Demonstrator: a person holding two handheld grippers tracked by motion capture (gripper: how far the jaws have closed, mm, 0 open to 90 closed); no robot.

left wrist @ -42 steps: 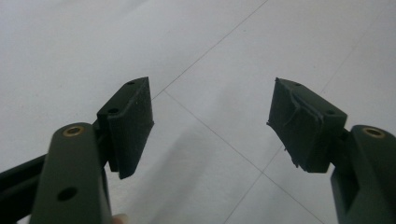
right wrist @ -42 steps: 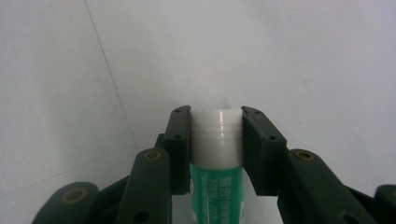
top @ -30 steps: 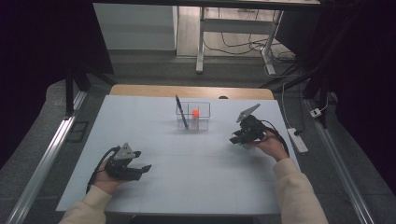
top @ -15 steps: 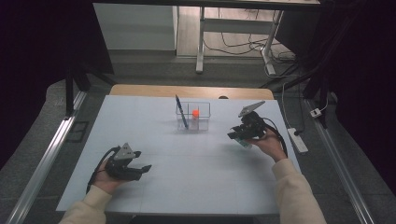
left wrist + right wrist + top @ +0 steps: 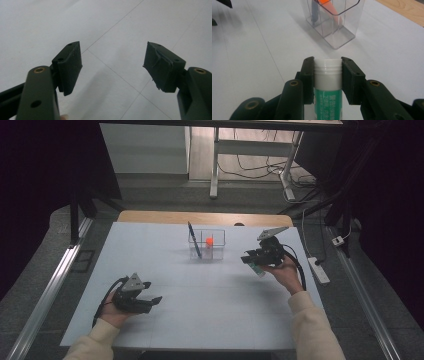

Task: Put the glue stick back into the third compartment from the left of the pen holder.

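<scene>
A: What's moved? The white counter point(image 5: 200, 310) looks the same.

B: Right gripper point(image 5: 258, 260) has crept up-left toward the clear plastic organizer box point(image 5: 207, 245) at frame centre, fingers clamped on a green-and-white glue stick point(image 5: 327, 82). Likely drop-in next.

A: Left gripper point(image 5: 150, 302)?

B: Unmoved lower left, fingers wide, empty.

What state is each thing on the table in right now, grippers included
Left gripper: open, empty, low over the table.
Right gripper: shut on the glue stick.
Glue stick: held, green label, white end forward.
Clear organizer: upright, holding a dark pen and an orange-tipped item.
</scene>
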